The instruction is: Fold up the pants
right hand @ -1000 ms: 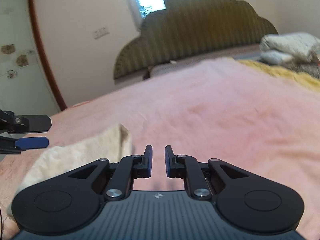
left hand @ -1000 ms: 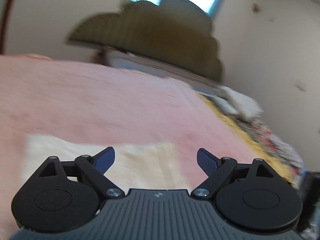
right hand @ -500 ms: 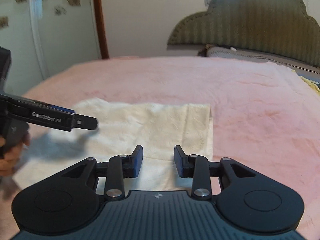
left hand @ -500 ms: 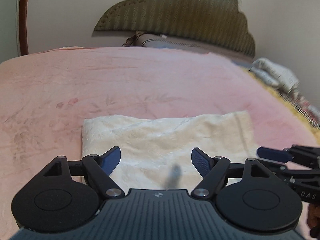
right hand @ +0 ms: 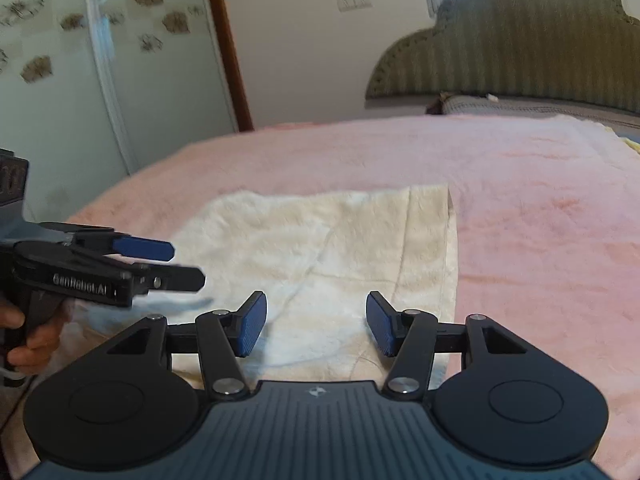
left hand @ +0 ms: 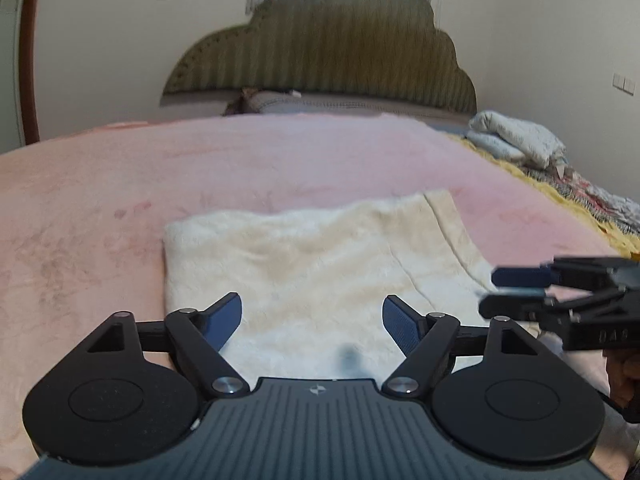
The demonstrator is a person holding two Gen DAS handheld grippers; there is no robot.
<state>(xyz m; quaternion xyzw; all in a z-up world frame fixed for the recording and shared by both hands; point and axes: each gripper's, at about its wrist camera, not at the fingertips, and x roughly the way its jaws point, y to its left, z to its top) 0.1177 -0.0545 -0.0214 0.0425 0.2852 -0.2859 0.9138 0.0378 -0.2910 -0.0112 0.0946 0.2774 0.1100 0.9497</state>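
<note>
The cream fleece pants [left hand: 320, 264] lie folded into a flat rectangle on the pink blanket [left hand: 200, 168]; they also show in the right wrist view [right hand: 328, 248]. My left gripper [left hand: 312, 320] is open and empty, just above the near edge of the pants. My right gripper [right hand: 316, 324] is open and empty over the near right part of the pants. The right gripper shows side-on at the right of the left wrist view [left hand: 516, 292]. The left gripper shows at the left of the right wrist view [right hand: 176, 264].
A green padded headboard [left hand: 340, 52] stands at the far end of the bed. Folded white bedding [left hand: 516, 140] and a patterned quilt [left hand: 592, 196] lie at the bed's right side. A glass door [right hand: 80, 80] and brown frame stand to the left.
Both grippers tilted down toward the pants from pointing at the room. My right gripper opened from nearly shut to wide. The pants lie flat throughout.
</note>
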